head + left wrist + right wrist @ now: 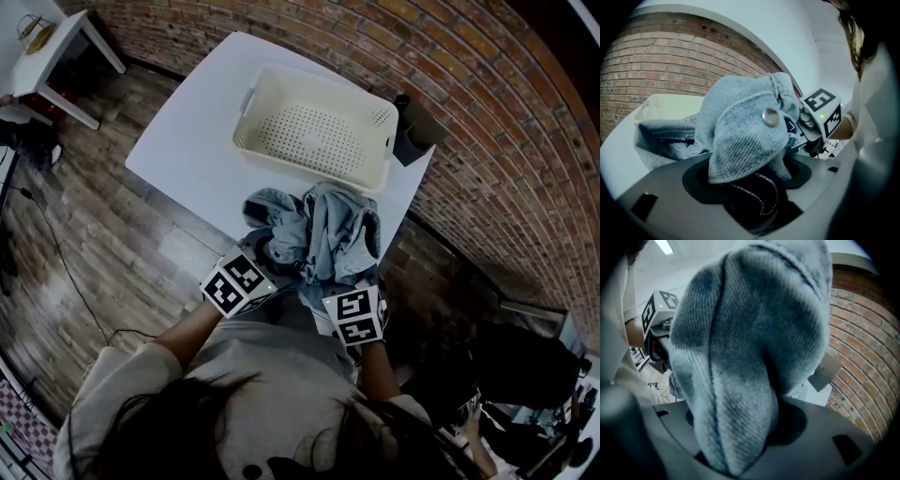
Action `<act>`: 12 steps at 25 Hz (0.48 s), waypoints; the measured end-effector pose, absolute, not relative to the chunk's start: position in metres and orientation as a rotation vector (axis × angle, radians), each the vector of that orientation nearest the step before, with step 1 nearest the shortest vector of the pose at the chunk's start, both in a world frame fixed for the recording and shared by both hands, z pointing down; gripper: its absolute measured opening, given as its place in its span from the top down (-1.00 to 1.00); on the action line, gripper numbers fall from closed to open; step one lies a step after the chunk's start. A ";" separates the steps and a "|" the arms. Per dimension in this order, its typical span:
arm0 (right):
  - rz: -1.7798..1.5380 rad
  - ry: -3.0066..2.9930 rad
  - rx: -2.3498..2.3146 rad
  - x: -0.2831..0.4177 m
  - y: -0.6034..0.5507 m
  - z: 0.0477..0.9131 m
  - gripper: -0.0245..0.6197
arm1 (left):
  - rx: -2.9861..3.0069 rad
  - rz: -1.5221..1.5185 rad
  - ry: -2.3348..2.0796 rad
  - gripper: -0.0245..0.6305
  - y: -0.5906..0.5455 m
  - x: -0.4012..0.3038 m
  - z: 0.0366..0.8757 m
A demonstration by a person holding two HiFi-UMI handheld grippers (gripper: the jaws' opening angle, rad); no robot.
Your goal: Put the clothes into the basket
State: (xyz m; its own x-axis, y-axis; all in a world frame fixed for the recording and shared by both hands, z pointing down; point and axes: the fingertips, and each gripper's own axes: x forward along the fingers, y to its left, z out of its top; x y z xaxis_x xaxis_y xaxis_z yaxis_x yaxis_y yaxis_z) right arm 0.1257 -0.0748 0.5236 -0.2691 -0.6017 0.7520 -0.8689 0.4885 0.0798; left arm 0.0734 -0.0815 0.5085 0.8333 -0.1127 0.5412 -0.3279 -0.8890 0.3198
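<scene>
A bunched pair of light blue jeans [319, 234] hangs at the near edge of the white table [187, 141], just in front of the cream perforated basket [309, 164], which holds nothing. My left gripper [267, 261] is shut on the denim's left side, my right gripper [349, 281] on its right side; the cloth hides both sets of fingertips. In the left gripper view the jeans [740, 136], with a metal button, fill the jaws of my left gripper [750, 187]; the basket [665, 103] lies behind. In the right gripper view a thick denim fold [750, 348] fills my right gripper [736, 446].
A dark box [412, 127] stands against the basket's right end. A brick wall [487, 112] runs behind the table. A small white side table [56, 47] stands on the wooden floor at far left, with a cable [56, 253] trailing across the boards.
</scene>
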 end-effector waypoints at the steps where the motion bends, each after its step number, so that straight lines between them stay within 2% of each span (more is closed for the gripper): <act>1: 0.447 -1.990 1.225 0.125 -0.074 0.516 0.12 | 2.626 0.729 -0.331 -0.04 -0.082 0.073 0.499; 12: 0.299 -2.003 1.313 0.127 -0.087 0.438 0.11 | 2.760 0.622 -0.398 -0.03 -0.092 0.075 0.420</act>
